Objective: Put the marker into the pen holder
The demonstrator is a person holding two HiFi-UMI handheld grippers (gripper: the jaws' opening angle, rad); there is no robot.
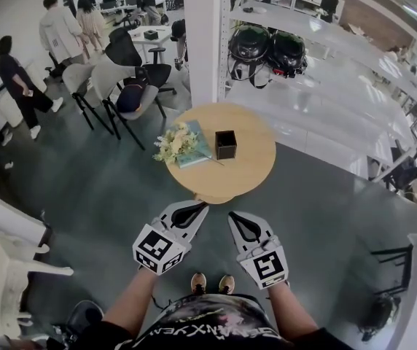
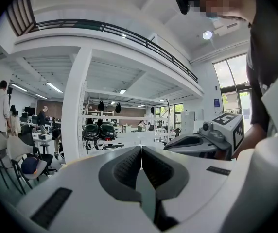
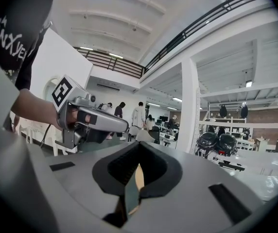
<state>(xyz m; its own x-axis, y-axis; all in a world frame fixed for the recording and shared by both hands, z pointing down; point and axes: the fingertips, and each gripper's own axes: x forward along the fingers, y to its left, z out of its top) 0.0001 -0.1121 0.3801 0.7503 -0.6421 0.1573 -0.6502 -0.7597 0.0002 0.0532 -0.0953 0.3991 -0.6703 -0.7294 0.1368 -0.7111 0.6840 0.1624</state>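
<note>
**Both tools clenched and empty, well short of the pen holder**

On the round tabletop (image 1: 256, 173), the bunch of pale flowers (image 1: 173, 144) lies furthest left of the pen holder (image 1: 225, 144). A teal book (image 1: 197, 148) sits between the two. A thin dark stick (image 1: 212, 160) lies flat just left of the holder's foot, off the book's corner. It may be the marker, but it is too small to be sure. The holder stands upright, a black square cup with a dark inside, so I cannot tell whether anything is in it.

Nearer the person than the holder and well apart from it, the left tool (image 1: 196, 209) is held low over the floor. Its jaws are pressed together with nothing between them. The right tool (image 1: 238, 219) is beside it, likewise closed on nothing.

This fits a marker on the wood waiting to be picked up, or one already down in the cup.

If that stick is the marker, the risk lies in how close it is to the holder. A jaw coming down beside the cup could nudge it over or push it away. A round stick pinched off-centre could roll towards the tabletop's edge. The flowers could also snag.
</note>
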